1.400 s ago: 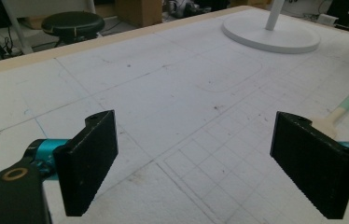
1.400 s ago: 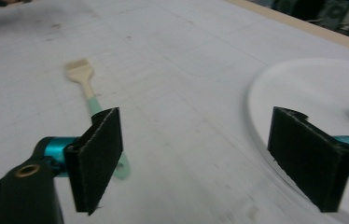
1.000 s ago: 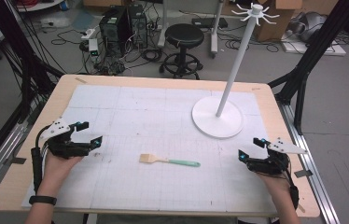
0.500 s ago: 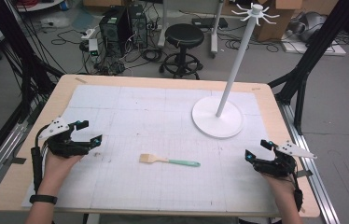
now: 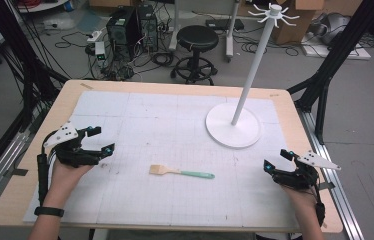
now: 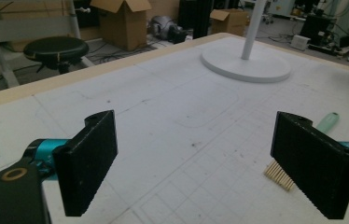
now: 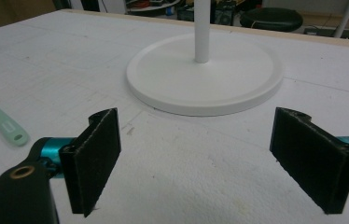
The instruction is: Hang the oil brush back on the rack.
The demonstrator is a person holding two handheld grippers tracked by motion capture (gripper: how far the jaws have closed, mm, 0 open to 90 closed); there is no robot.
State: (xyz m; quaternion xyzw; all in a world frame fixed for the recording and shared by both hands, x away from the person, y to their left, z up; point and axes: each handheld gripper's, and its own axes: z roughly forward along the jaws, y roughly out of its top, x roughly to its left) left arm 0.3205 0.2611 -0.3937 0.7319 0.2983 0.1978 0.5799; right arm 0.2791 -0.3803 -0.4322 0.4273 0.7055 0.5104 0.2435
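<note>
**Right hand-held gripper drawing back; brush lying untouched**

The brush [image 5: 181, 173] is lying flat on the white mat near the middle of the table [image 5: 25, 190], its bristles pointing toward the person's left and its mint-green handle toward the right. Neither tool is touching it.

Compared with a second ago, the right hand-held gripper [image 5: 277, 160] is sitting lower and farther toward the table's near right corner, so it is moving away from the brush rather than toward it. Its jaws are standing wide apart with nothing between them, and its own camera is looking at the round base of the white stand [image 7: 205, 73], with the brush handle off at the left edge.

The left hand-held gripper [image 5: 101, 141] is resting in almost the same place as before, also wide and empty, with the bristles just beyond its right jaw.

Judging from this, the pickup is not yet begun, and the left tool seems the better placed to start it.
</note>
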